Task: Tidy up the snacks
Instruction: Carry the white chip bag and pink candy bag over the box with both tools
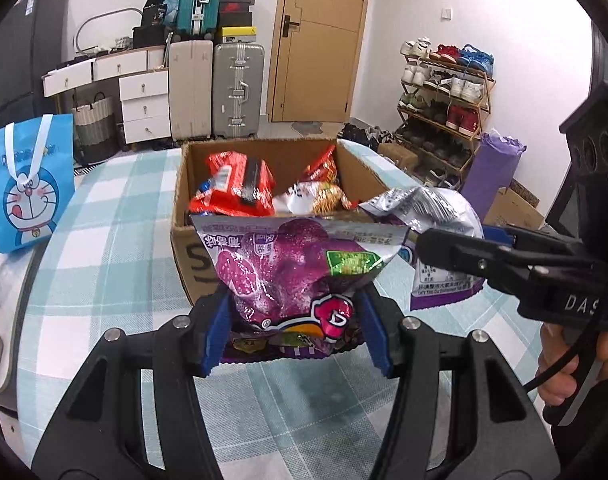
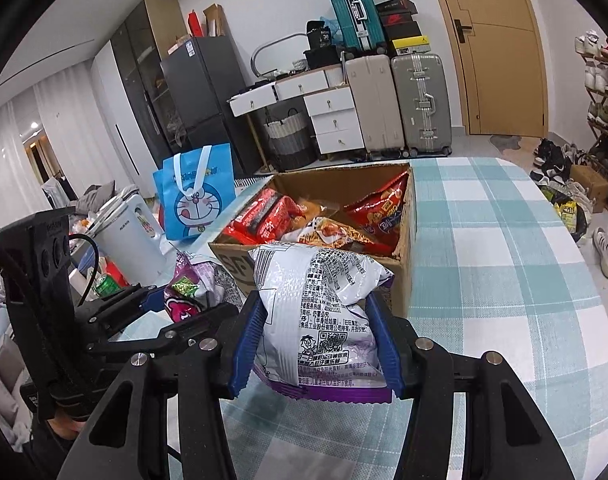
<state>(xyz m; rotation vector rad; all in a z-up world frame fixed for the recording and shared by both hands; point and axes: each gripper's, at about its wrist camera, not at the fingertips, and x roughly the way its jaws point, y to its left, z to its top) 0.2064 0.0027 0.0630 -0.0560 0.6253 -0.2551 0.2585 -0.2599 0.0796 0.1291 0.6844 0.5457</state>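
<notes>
- Left wrist view: the left gripper (image 1: 293, 330) is clamped on a purple snack bag (image 1: 291, 276), its blue pads (image 1: 217, 330) pressing both sides of the bag's lower part.
- Just beyond the claw stands an open cardboard box (image 1: 185, 240) on the checked tablecloth (image 1: 115, 248), holding red packets (image 1: 235, 188) (several, piled loosely).
- To the claw's right, the right gripper (image 1: 428, 244) grips a silver-backed bag (image 1: 428, 208) near the box corner.
- Right wrist view: the right gripper (image 2: 318, 344) is closed on the silver-backed snack bag (image 2: 320, 304), print side up.
- Cardboard box (image 2: 408, 276) sits just ahead of the claw; left gripper (image 2: 151, 300) with its purple bag (image 2: 187, 296) is to the left.
- Far left beyond it, a blue cartoon tote (image 2: 195, 192).
</notes>
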